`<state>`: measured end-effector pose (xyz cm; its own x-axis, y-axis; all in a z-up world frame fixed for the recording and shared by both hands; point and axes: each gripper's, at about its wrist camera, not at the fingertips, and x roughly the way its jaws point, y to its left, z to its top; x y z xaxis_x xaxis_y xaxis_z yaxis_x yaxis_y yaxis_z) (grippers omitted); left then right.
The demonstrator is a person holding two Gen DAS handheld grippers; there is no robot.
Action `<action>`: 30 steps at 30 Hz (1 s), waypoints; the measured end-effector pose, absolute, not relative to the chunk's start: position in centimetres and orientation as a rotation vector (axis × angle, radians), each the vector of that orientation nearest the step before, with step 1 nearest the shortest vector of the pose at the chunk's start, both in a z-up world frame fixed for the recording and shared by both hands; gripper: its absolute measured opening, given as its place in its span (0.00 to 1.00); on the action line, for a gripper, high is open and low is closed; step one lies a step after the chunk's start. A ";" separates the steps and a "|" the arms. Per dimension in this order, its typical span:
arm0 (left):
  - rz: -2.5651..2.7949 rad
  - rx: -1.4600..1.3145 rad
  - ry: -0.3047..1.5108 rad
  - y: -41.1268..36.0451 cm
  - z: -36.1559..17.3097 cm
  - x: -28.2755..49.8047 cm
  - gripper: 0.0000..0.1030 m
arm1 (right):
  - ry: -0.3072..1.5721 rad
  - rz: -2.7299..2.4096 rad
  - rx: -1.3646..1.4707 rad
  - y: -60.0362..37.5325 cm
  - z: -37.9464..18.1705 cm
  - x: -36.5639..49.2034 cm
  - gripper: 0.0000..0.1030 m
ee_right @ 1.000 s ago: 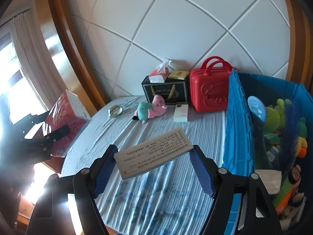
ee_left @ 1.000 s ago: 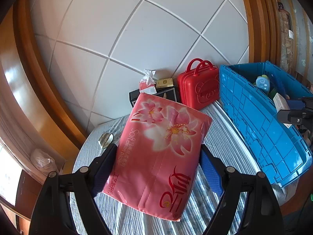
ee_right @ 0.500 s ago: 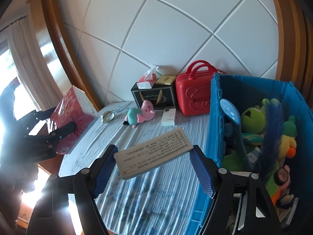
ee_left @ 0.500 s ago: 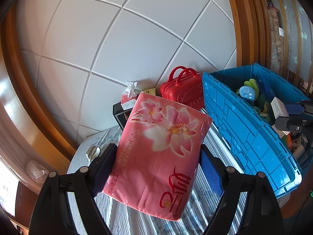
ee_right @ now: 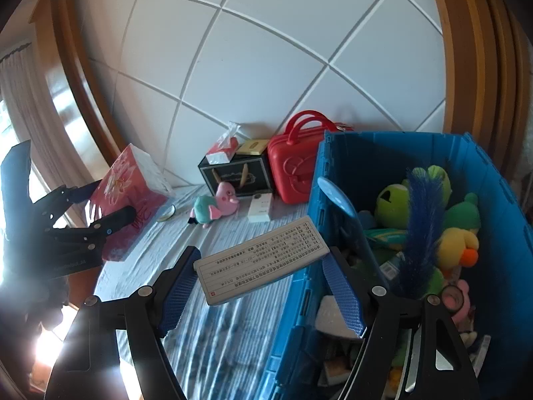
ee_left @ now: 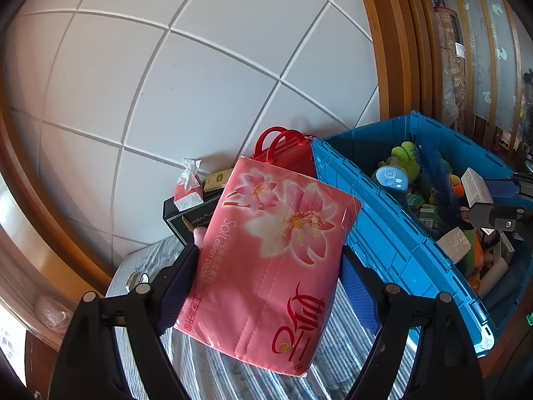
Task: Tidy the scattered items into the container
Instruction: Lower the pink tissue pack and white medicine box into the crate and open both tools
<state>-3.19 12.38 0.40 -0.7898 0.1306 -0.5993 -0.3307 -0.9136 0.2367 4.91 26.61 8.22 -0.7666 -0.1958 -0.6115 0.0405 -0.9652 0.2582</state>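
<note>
A pink tissue pack (ee_left: 269,260) is clamped in the left hand-held gripper (ee_left: 269,276), raised above the striped counter (ee_left: 213,376) just left of the blue bin (ee_left: 396,230). A flat white box (ee_right: 261,258) is clamped in the right hand-held gripper (ee_right: 263,286) at the bin's near rim. Plush toys (ee_right: 429,220) fill the bin. A pink plush (ee_right: 216,205) and a small white box (ee_right: 260,209) lie on the counter before a red case (ee_right: 294,170).

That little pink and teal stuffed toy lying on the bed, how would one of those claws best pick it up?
Grip the plush toy across its teal body, coming down from above. It lies on its side on the striped bedcover, clear of the white box beside it, and the soft middle looks narrower than the head.
</note>
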 end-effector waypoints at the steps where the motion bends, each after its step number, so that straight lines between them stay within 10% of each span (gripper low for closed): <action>1: 2.709 -0.870 0.491 12.8 0.5 -3.3 0.80 | -0.357 -2.825 1.011 27.1 8.3 5.0 0.74; 30: 2.470 -0.764 0.612 27.4 1.5 -7.7 0.80 | -0.584 -3.048 1.002 39.9 7.8 7.9 0.74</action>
<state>-7.72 27.42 1.53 -0.7289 0.3081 -0.6114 -0.5578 -0.7850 0.2695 7.93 39.90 7.79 -0.8048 0.0021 -0.5936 -0.2215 -0.9289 0.2969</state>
